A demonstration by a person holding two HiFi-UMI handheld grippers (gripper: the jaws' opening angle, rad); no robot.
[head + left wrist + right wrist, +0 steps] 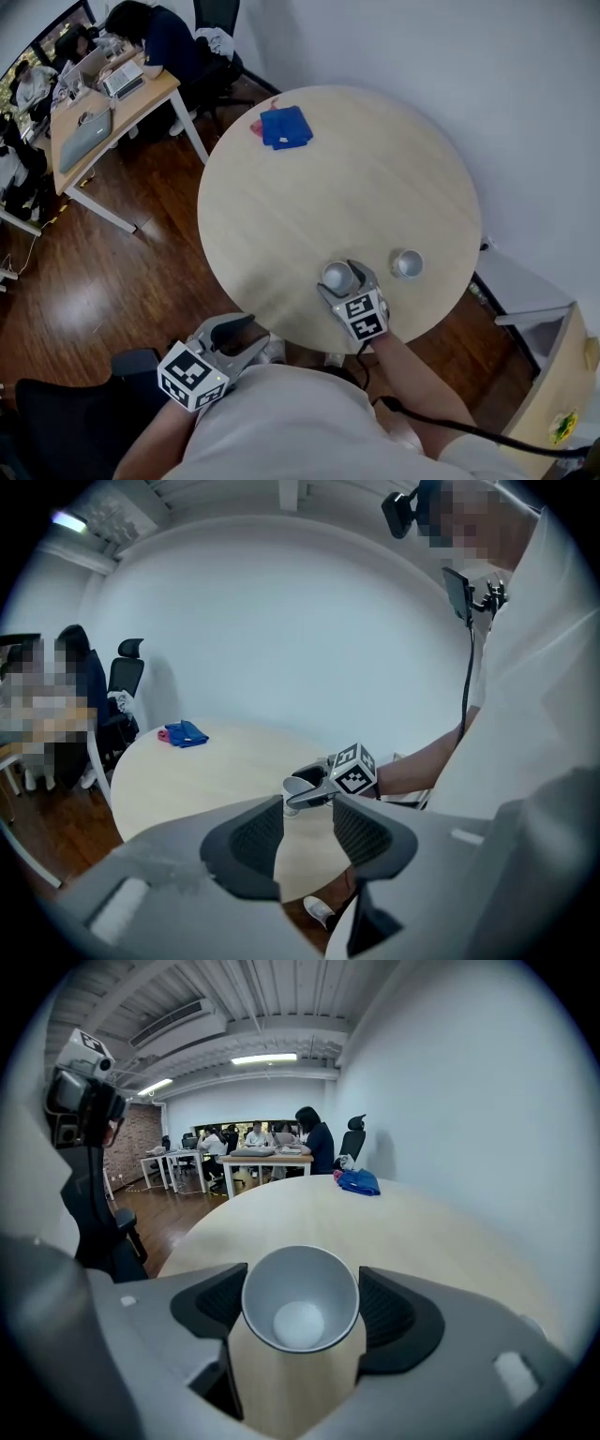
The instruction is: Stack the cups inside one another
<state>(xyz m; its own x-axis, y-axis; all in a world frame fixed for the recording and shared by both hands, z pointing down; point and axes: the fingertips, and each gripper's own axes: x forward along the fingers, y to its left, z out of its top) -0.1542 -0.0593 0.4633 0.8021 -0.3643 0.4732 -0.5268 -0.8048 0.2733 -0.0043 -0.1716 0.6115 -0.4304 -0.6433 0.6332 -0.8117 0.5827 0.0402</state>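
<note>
The right gripper [344, 277] clamped a cup [300, 1290] near the table's [375, 178] six o'clock edge, a second cup [407, 264] at its three o'clock. The left gripper [309, 832] hung wide, empty.

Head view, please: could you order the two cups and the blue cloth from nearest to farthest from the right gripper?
1. The cup, between the right gripper's jaws.
2. The second cup, standing to its right.
3. The blue cloth, at the table's far edge.
</note>
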